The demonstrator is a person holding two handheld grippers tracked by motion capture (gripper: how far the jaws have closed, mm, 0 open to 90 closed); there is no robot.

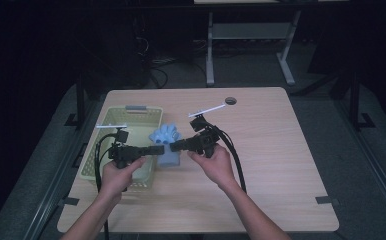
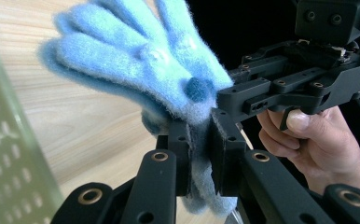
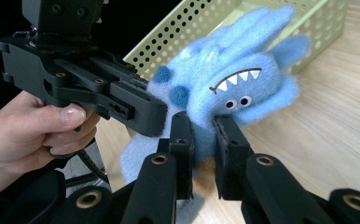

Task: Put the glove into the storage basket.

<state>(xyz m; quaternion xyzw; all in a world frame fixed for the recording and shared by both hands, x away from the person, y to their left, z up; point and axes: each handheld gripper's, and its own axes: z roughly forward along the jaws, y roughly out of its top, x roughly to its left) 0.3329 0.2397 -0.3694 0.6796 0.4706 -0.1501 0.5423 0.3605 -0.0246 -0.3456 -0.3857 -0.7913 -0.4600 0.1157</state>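
A fuzzy blue glove [image 1: 166, 135] with a monster face, white teeth and dark blue spots hangs just above the table between my two grippers. My left gripper [image 1: 161, 149] comes in from the left and is shut on the glove's lower fabric [image 2: 194, 100], pinched between its pads [image 2: 200, 128]. From the right, my right gripper [image 1: 173, 146] is shut on the same glove [image 3: 234, 79] just under the face, its jaws [image 3: 202, 122] pressed into the fabric. Each gripper view shows the other gripper [image 2: 285, 88] [image 3: 85, 88] clamped on the glove close by, with a hand on its trigger.
A pale green perforated basket [image 1: 112, 123] stands at the table's left, right behind the glove [image 3: 206, 23]. The wooden table [image 1: 271, 150] stretches bare to the right. A round cable hole [image 1: 230, 100] lies at the far edge. Black cables trail from both grippers.
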